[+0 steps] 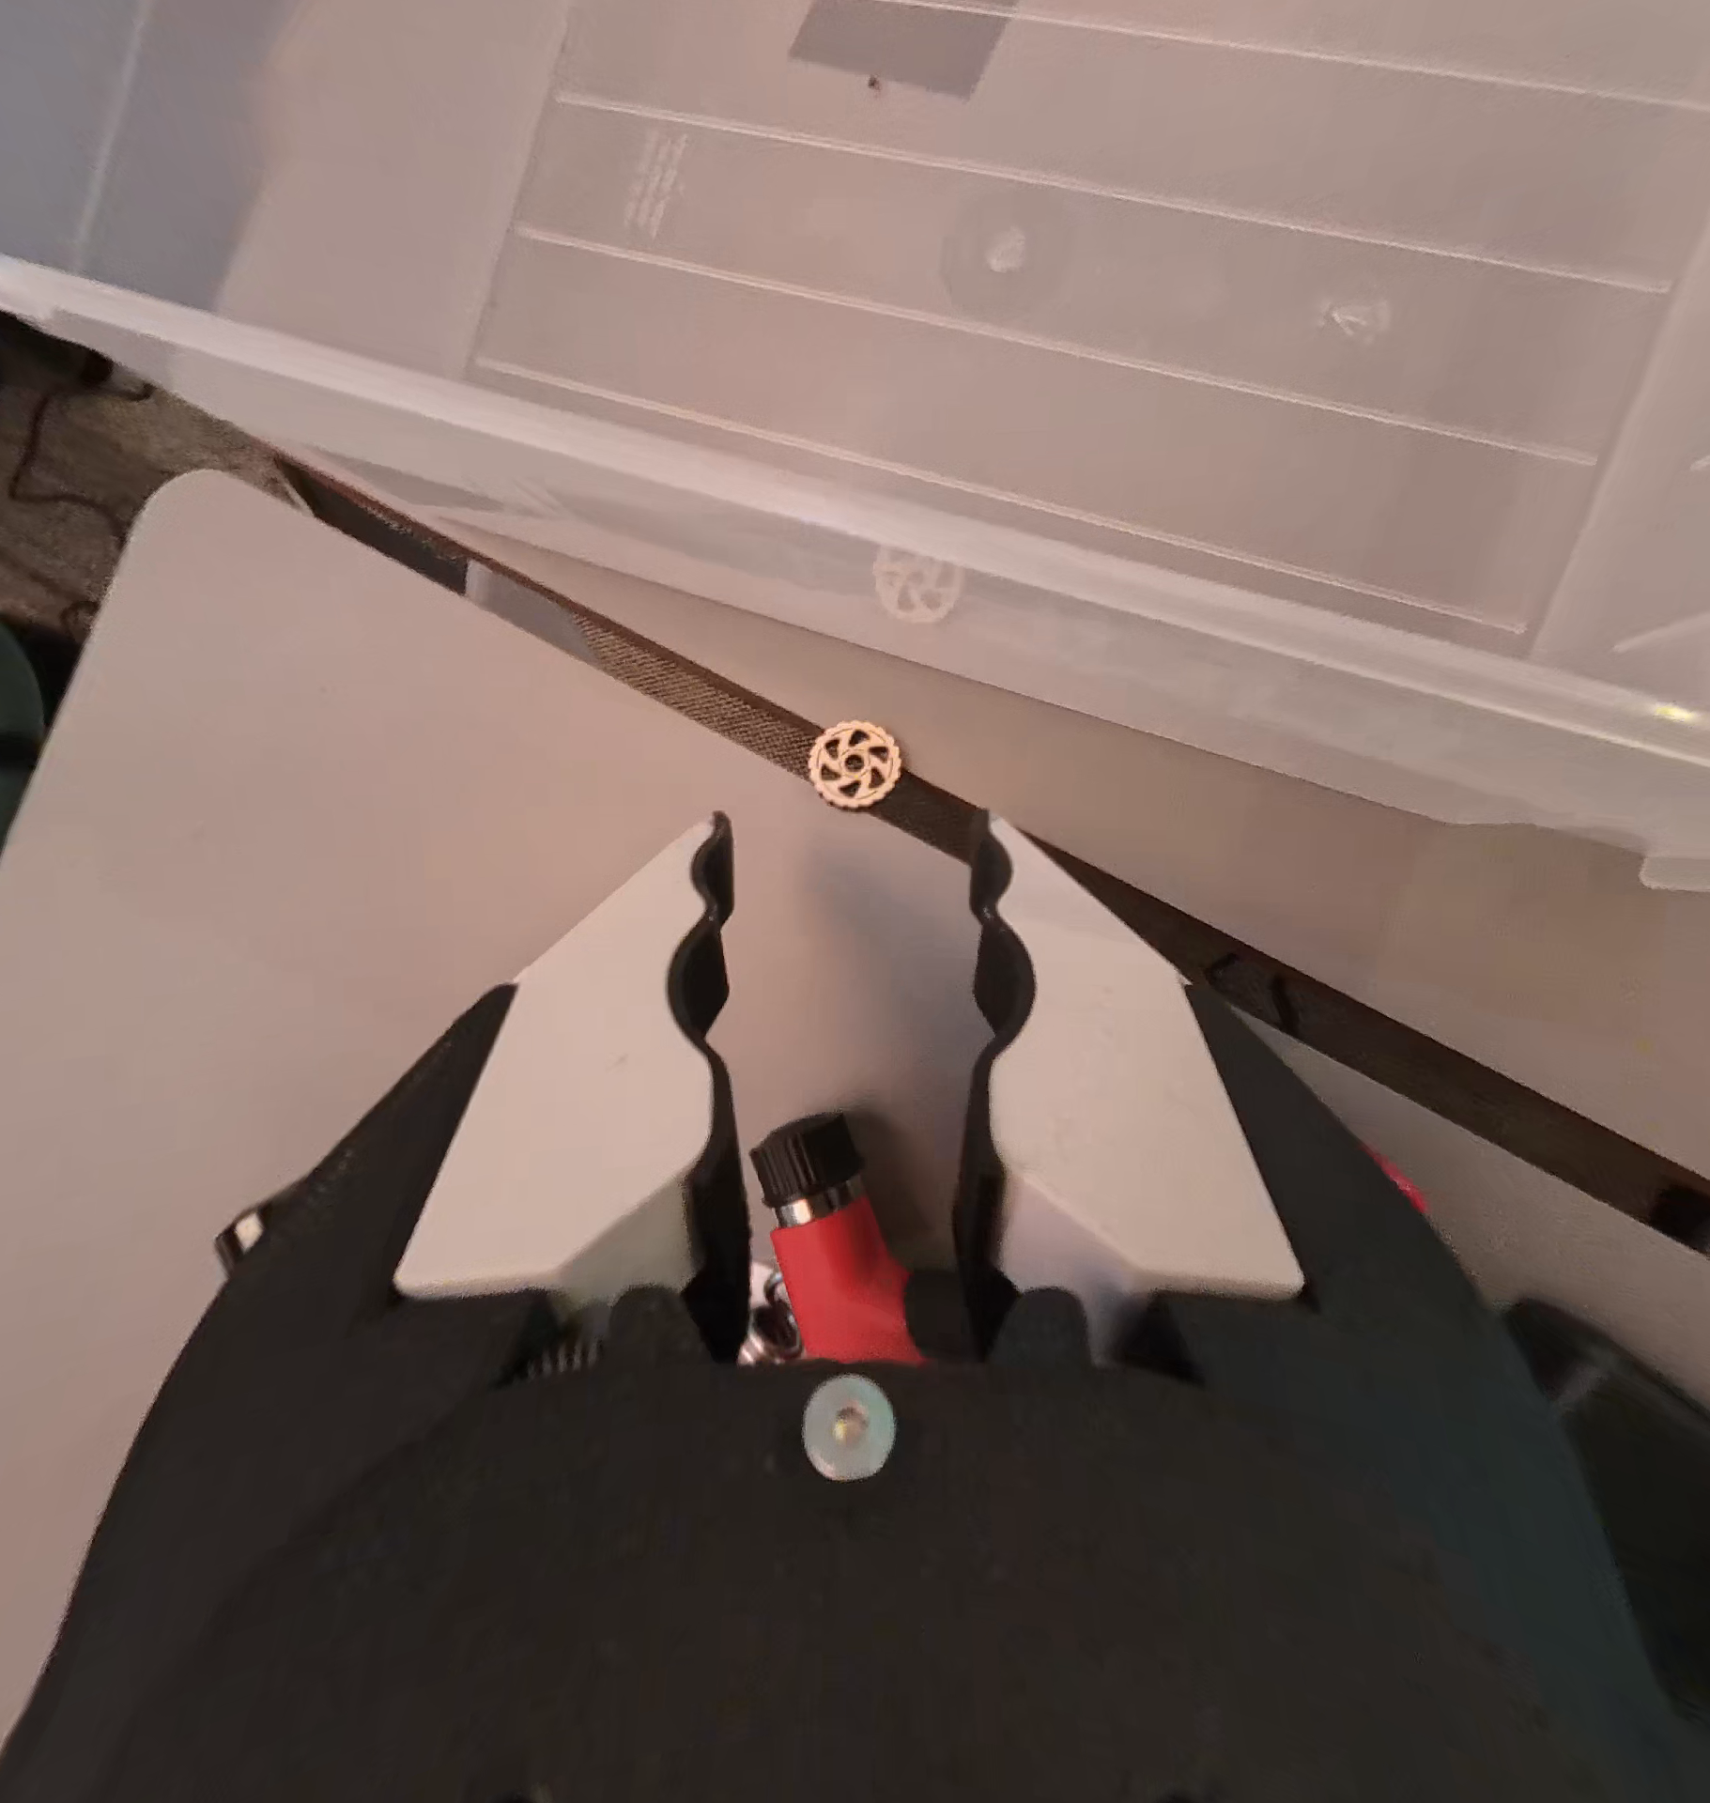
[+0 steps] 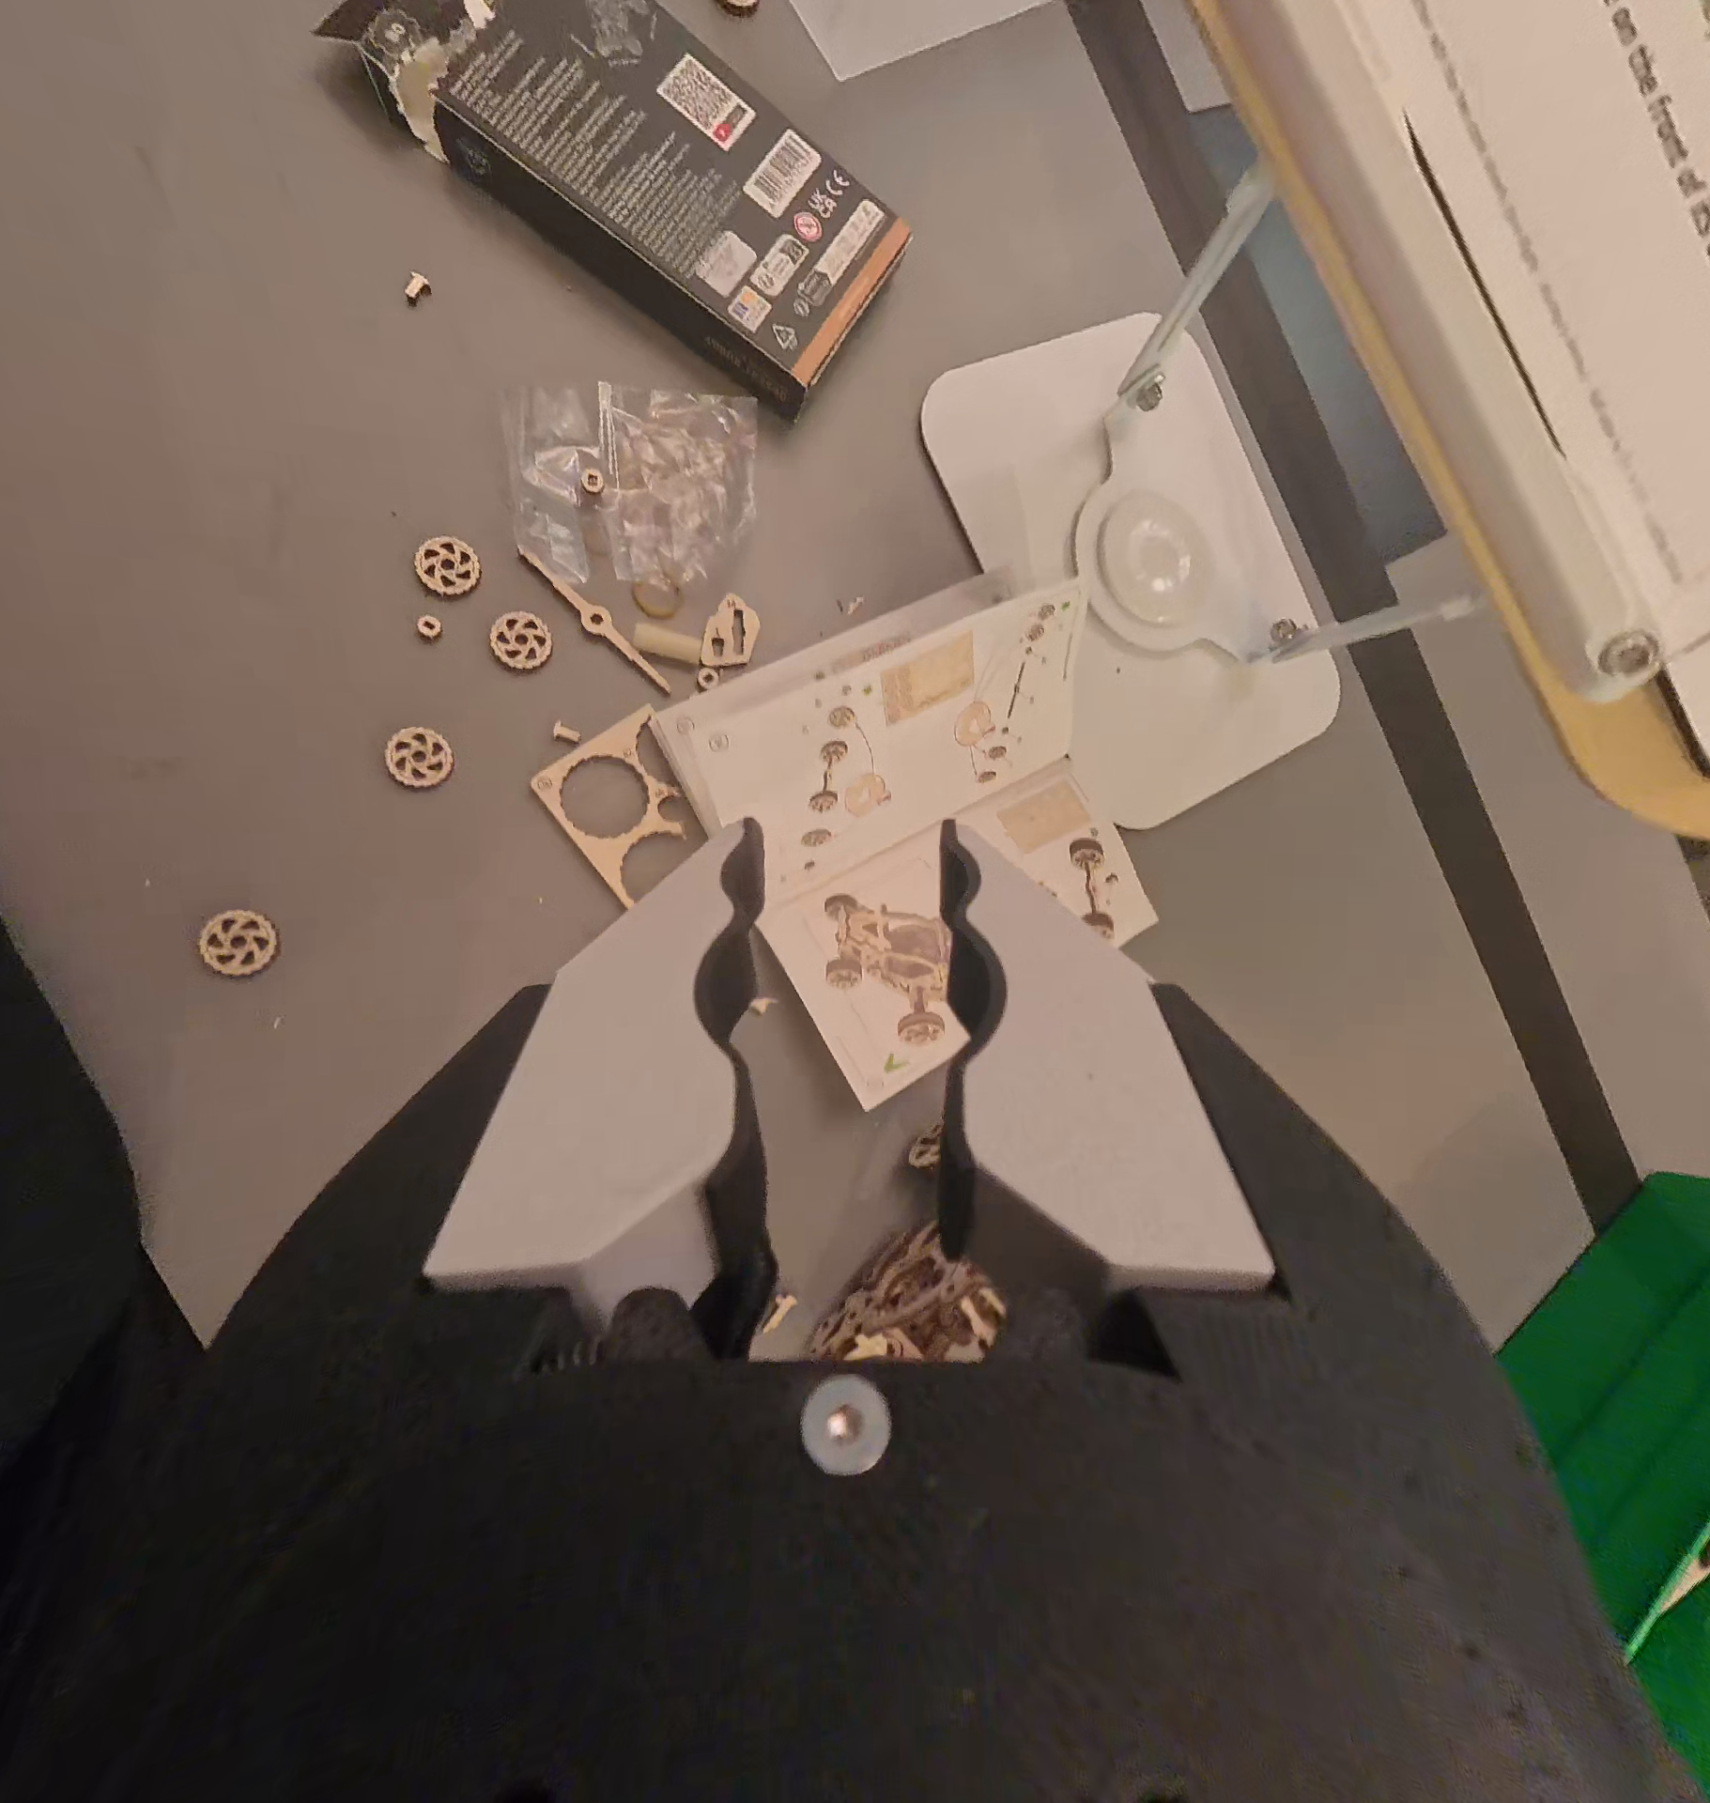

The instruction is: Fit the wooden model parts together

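Note:
In the left wrist view my left gripper [image 1: 855, 849] is open and empty. A small wooden gear wheel [image 1: 855, 766] lies just beyond its fingertips, on a dark strip at the edge of a white surface [image 1: 343, 781]. In the right wrist view my right gripper [image 2: 851, 859] is open and empty above an instruction sheet [image 2: 880, 751]. Several wooden wheels [image 2: 419, 757] lie loose on the grey table [image 2: 197, 439] to the left. A wooden sheet with round cut-outs [image 2: 602, 815] lies beside the sheet. A partly built wooden model [image 2: 909, 1307] shows low between the fingers.
A clear plastic bin [image 1: 1026, 341] fills the area beyond the left gripper. A red tool with a black cap [image 1: 816, 1229] lies under the left gripper. A black box [image 2: 655, 176], clear bags [image 2: 636, 478], a white stand base [image 2: 1153, 576] and small wooden bits [image 2: 597, 620] lie on the table. The grippers' ends are close to 60 cm from one another.

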Motion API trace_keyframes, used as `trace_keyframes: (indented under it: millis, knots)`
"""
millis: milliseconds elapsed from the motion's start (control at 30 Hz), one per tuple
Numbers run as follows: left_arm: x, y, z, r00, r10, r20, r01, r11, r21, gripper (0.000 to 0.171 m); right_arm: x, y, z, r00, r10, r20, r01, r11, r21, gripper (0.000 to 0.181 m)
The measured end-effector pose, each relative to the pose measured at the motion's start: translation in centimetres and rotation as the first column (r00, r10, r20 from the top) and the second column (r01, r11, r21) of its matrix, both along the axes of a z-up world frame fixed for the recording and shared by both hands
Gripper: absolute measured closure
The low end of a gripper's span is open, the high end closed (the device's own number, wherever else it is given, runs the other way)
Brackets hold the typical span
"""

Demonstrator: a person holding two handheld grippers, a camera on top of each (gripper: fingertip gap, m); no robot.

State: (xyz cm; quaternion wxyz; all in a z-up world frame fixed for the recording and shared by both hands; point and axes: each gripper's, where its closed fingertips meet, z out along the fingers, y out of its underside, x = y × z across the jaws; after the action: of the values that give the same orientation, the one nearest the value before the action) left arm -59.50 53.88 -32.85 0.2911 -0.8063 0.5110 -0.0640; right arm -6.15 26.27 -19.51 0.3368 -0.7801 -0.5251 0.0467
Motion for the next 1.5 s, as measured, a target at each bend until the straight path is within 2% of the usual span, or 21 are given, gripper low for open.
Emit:
trace_keyframes:
  millis: [100,200,267,367,700,967,1033,1133,1267,1333,1400,1500]
  knots:
    - [-0.2,-0.2,-1.2,0.998,-0.040,-0.050,0.038,0.999,-0.034,0.125,-1.8,0.7,0.4,1.000,0.018,0.020,-0.018,1.000,0.002,0.148]
    - [0.4,0.1,-1.5,0.998,-0.063,-0.027,0.062,0.998,-0.028,0.125,-3.5,1.2,0.6,0.998,0.044,0.045,-0.044,0.999,0.006,0.148]
    - [-0.1,0.3,-2.5,0.994,-0.069,-0.080,0.066,0.997,-0.037,0.126,-4.3,1.5,0.5,0.996,0.061,0.064,-0.062,0.998,0.011,0.148]
    - [0.4,0.6,-2.9,0.993,-0.084,-0.078,0.082,0.996,-0.034,0.131,-5.0,1.4,0.2,0.996,0.073,0.057,-0.074,0.997,0.004,0.148]
    - [1.0,1.6,-2.7,0.988,-0.121,-0.100,0.124,0.992,0.023,0.153,-3.8,1.6,-0.3,0.997,0.051,0.057,-0.051,0.999,-0.001,0.149]
    - [0.7,1.8,-2.3,0.990,-0.092,-0.107,0.099,0.994,0.054,0.153,-3.5,1.6,-0.7,0.997,0.051,0.053,-0.051,0.999,0.000,0.149]
    - [0.0,2.2,-1.4,0.994,-0.037,-0.098,0.045,0.995,0.086,0.154,-3.4,1.4,-0.6,0.998,0.049,0.035,-0.050,0.999,0.002,0.149]
    - [-2.9,2.3,0.8,0.977,0.101,-0.188,-0.077,0.989,0.128,0.153,-3.2,0.8,-0.2,0.998,0.055,0.013,-0.055,0.998,0.014,0.149]
    - [-5.2,-0.2,7.3,0.954,0.263,-0.142,-0.228,0.948,0.220,0.153,-3.0,-0.3,1.1,0.996,0.073,-0.042,-0.071,0.996,0.051,0.149]
    - [-3.7,-3.2,11.8,0.961,0.272,-0.054,-0.246,0.926,0.287,0.153,-2.7,-1.0,1.5,0.994,0.082,-0.074,-0.077,0.995,0.066,0.149]
    - [-0.6,-7.0,15.5,0.972,0.235,-0.008,-0.217,0.910,0.352,0.153,-2.4,-1.8,1.7,0.990,0.094,-0.105,-0.086,0.993,0.080,0.149]
    - [7.2,-13.2,18.6,0.988,0.124,0.087,-0.148,0.914,0.377,0.154,-2.2,-3.1,1.4,0.985,0.133,-0.113,-0.122,0.988,0.099,0.148]
